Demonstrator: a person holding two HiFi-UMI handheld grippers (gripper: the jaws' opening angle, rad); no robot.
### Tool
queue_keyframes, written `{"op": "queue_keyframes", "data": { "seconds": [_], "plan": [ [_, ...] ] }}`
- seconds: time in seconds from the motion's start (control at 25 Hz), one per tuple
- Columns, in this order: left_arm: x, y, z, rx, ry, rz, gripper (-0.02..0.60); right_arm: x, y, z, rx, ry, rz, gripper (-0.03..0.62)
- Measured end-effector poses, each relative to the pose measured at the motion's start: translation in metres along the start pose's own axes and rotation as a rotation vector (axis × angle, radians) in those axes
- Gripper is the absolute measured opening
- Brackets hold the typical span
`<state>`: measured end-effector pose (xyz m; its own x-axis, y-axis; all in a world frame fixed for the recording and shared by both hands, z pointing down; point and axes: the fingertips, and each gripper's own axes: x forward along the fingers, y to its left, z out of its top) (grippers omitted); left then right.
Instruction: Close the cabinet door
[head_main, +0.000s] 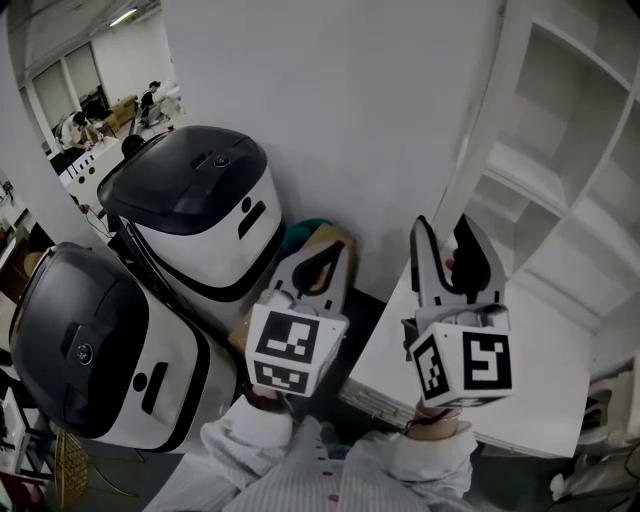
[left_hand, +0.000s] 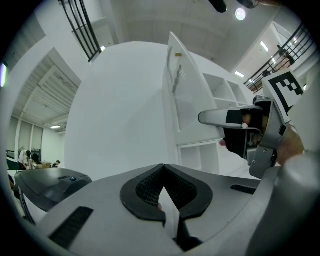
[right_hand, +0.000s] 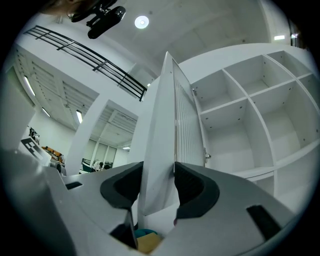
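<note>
The white cabinet door (right_hand: 160, 125) stands open, seen edge-on in the right gripper view, with the open shelves (right_hand: 240, 110) of the cabinet to its right. My right gripper (right_hand: 157, 175) has its two dark pads on either side of the door's free edge and is shut on it. In the head view the same gripper (head_main: 445, 240) reaches up to the door edge (head_main: 490, 110). My left gripper (head_main: 322, 258) hangs to the left of it, shut and empty, its tips (left_hand: 162, 167) meeting in front of the plain white wall. From the left gripper view the door (left_hand: 180, 90) shows from its outer side.
Two large black-and-white lidded machines (head_main: 200, 210) (head_main: 100, 350) stand at the left, close to my left gripper. A white ledge (head_main: 500, 380) lies under the right gripper. A white wall (head_main: 330, 100) is ahead. People sit at desks (head_main: 80, 125) far off at the upper left.
</note>
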<state>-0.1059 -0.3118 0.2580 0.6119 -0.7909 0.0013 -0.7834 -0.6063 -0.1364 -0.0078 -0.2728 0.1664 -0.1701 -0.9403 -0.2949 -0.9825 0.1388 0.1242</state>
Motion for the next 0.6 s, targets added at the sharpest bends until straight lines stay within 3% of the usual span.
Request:
{"op": "queue_keyframes", "data": {
  "seconds": [0.6],
  "plan": [
    [0.053,-0.081,0.012,-0.011,-0.009,-0.074,0.009,-0.044,-0.055,0.003,0.078,-0.022,0.077,0.150]
  ]
}}
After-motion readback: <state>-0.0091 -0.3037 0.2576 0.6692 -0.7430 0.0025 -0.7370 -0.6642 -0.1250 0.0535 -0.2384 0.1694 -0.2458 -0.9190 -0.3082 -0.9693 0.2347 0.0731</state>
